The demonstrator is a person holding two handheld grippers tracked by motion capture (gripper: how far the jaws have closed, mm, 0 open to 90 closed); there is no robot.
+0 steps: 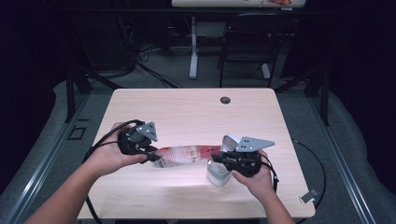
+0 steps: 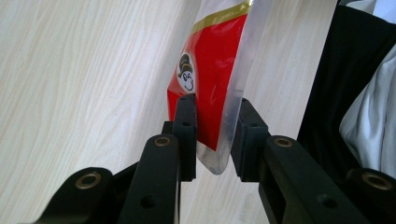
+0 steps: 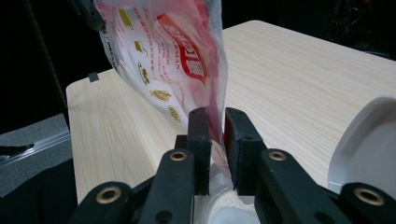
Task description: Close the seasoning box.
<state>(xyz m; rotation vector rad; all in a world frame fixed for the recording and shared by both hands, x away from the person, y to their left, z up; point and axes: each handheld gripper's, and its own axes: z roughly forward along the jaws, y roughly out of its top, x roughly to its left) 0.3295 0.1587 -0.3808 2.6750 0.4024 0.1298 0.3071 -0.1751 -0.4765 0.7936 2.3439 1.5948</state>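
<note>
Evidently the red-and-white pouch (image 1: 183, 155) is being emptied into the white container (image 1: 217, 173), which stands on the table (image 1: 196, 112) near its front edge, lid swung open behind it. The pouch hangs just above the table, stretched from the container toward the person's left, its long axis roughly level in the high view and its mouth end over the container's opening, where white powder seems to lie. The left gripper (image 2: 212, 135), farthest from the container, has its jaws on either side of the pouch's sealed bottom corner, close on the film, so it appears to be clamped there, presumably to keep the far end raised and feed the contents toward the container. The right gripper (image 3: 215, 140), directly over the container, has its jaws a little apart with the pouch's mouth edge between them; I judge they guide it rather than squeeze it, leaving the mouth free to pour.
</note>
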